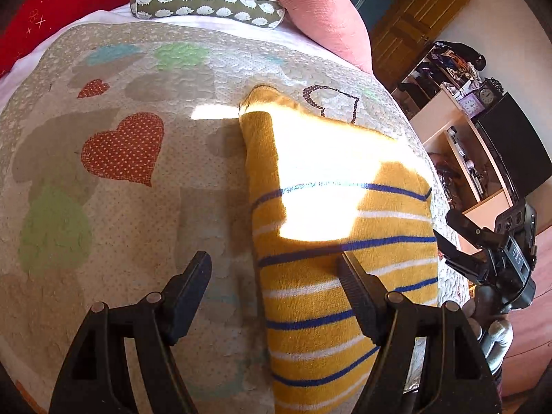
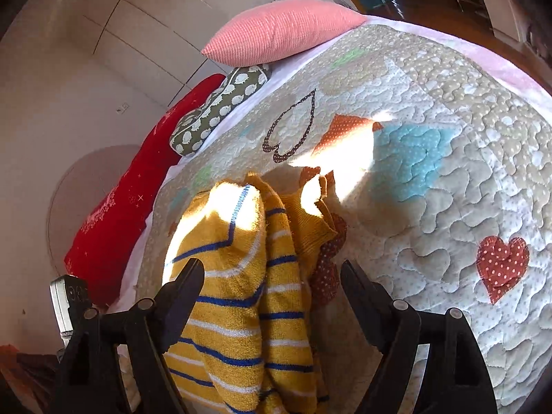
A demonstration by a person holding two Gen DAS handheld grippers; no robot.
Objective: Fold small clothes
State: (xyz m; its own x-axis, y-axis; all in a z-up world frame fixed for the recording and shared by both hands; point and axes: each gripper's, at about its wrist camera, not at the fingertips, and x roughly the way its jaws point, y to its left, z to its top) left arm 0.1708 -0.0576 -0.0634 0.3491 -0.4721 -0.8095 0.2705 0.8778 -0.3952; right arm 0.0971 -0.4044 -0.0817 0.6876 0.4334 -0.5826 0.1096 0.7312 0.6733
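The left gripper [image 1: 274, 269] fills the lower frame of its view, jaws wide and holding nothing, one finger over the striped yellow garment [image 1: 331, 241] — which lies lower centre-right on the heart-patterned quilt [image 1: 120, 145]. The right gripper [image 2: 272, 279] is likewise spread and empty above the same garment, which in its view at lower centre looks already doubled over. Judging by this, a fold is partly made; next calls for pinching an edge and carrying it across — squarely, since knit slumps.
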